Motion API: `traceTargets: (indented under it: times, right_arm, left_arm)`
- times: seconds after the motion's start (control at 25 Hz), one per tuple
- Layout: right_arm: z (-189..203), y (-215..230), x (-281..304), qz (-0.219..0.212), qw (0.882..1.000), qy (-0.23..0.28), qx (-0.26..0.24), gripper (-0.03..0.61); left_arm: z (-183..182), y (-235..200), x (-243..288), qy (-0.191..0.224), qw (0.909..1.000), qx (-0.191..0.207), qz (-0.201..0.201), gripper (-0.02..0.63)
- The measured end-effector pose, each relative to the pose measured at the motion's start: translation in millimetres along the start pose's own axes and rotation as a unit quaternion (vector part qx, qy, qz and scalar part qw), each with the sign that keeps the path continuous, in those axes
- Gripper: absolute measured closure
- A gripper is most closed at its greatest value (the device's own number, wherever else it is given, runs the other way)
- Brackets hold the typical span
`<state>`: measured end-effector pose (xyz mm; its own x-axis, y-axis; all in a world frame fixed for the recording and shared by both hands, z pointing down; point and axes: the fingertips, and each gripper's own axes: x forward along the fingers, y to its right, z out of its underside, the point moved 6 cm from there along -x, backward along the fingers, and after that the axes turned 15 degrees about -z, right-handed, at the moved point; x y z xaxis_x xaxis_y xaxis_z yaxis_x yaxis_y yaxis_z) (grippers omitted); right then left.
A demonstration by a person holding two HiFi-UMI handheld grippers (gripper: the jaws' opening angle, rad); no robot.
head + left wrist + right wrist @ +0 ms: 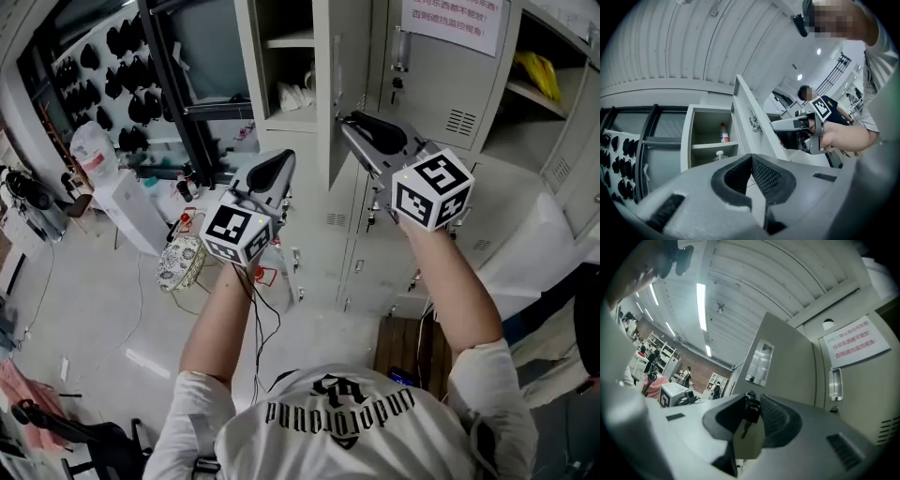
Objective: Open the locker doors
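Head view: a person raises two handheld grippers to a bank of grey lockers. R gripper [349,122] is at the edge of an open locker door [328,141]. L gripper [281,161] hangs just left of it, apart from the door.

Right gripper view alone shows the grasp: the jaws are pinched on a dark key [749,411] at the door.

Left gripper view shows the L gripper's jaws pressed together at the tips, w/ nothing between them. Beyond them are the R gripper [785,124] and the hand [839,136] holding it, on the door's far side.

Contents: left gripper view picks out a red-capped bottle [723,133] on the upper shelf of the open compartment [686,140] and a clear bottle [720,154] below. Head view shows only a white bundle [295,97] on a shelf there. A yellow item [539,75] sits on a shelf at far R. The neighbouring door, w/ a red-lettered notice [455,23], is closed.
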<state>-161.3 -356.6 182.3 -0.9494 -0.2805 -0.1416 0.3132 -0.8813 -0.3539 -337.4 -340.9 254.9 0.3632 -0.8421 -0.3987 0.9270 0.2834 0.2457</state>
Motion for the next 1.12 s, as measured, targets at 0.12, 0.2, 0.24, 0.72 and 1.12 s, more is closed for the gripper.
traceTargets:
  times: [0.12,0.2,0.24,0.72,1.12]
  right_arm:
    - [1,7,-29,0.007,1.000,-0.002,-0.005,0.471]
    - [2,14,-46,0.011,1.000,-0.004,-0.011,0.469]
    - [2,18,-54,0.014,1.000,-0.005,-0.013,0.468]
    - [7,58,-115,0.028,0.999,-0.017,-0.005,0.465]
    - [13,52,-123,0.029,0.999,-0.018,-0.005,0.462]
  left_arm:
    - [-2,21,6,0.002,1.0000,-0.002,0.009,0.606]
    - [-3,34,12,0.003,0.9999,-0.005,0.015,0.606]
    - [-4,40,15,0.004,0.9998,-0.007,0.017,0.606]
    - [-13,87,37,0.009,0.9991,-0.005,0.040,0.606]
    - [-11,96,29,-0.005,0.9993,-0.004,0.037,0.606]
